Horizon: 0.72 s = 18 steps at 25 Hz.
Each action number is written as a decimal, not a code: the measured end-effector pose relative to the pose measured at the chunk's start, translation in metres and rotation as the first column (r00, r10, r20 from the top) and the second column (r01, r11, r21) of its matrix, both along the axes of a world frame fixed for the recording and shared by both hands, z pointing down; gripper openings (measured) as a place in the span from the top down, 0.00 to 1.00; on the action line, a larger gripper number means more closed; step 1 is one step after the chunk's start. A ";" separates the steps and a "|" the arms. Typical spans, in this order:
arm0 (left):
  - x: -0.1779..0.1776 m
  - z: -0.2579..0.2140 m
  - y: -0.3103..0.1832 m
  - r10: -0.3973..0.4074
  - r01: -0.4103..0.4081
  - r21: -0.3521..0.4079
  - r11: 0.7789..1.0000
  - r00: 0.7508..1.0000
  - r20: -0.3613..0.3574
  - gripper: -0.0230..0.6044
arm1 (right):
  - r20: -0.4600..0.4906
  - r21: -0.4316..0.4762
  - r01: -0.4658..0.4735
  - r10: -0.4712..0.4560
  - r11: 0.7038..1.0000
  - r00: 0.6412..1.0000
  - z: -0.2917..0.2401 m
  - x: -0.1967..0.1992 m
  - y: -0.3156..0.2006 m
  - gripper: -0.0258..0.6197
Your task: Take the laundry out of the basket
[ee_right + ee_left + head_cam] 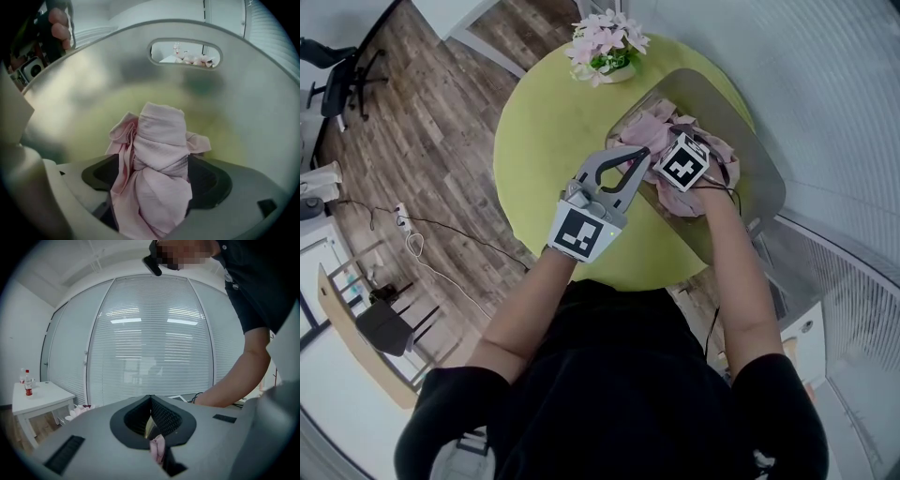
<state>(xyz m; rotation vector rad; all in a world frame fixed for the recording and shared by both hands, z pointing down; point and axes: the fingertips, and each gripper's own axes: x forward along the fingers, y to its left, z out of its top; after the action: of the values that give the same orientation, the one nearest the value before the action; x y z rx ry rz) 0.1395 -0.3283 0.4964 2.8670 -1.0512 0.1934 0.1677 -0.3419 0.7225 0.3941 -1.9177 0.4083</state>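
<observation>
We find the right gripper (157, 176) pointed steeply down into the basket (248, 89), its jaws spread wide. A knotted bundle of pink laundry (159, 140) stands up between them. The cloth fills the gap and brushes the pads, but we see no sign that it is clamped, so we record no hold. The left gripper (150, 401) is held roughly level beside the right one, over the basket's near rim, with its jaws closed tip to tip. A sliver of pink shows in the gap behind the tips, and we cannot tell whether it is nipped or merely seen through. The laundry lies heaped on the basket floor, and the grey basket sits at the right edge of the round green table (539, 141). A pot of pink flowers (607, 47) stands at the far edge, well clear of the work. We judge the cloth to be light, soft and limp. It should bunch and trail rather than lift as one piece, and it may snag on the rim. The best hold, in our judgement, is across the thick twisted knot in the middle of the bundle, not on a loose corner.
</observation>
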 end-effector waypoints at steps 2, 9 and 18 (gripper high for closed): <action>-0.001 0.002 0.000 0.000 0.000 -0.003 1.000 1.000 0.003 0.95 | -0.014 -0.015 0.005 -0.005 1.000 1.000 0.011 -0.003 0.000 0.27; -0.008 0.006 -0.004 -0.014 0.013 -0.025 1.000 1.000 -0.009 0.95 | -0.073 -0.025 0.015 -0.016 1.000 0.997 0.054 -0.004 -0.001 0.21; -0.021 0.004 -0.005 -0.034 0.033 -0.043 0.999 0.999 -0.010 0.95 | -0.110 -0.009 0.022 -0.023 1.000 0.994 0.082 -0.005 -0.007 0.20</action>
<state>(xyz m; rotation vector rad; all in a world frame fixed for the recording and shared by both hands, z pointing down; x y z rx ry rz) 0.1186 -0.3329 0.5006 2.8076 -1.0787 0.1956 0.1625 -0.3493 0.8044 0.3822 -1.8115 0.3714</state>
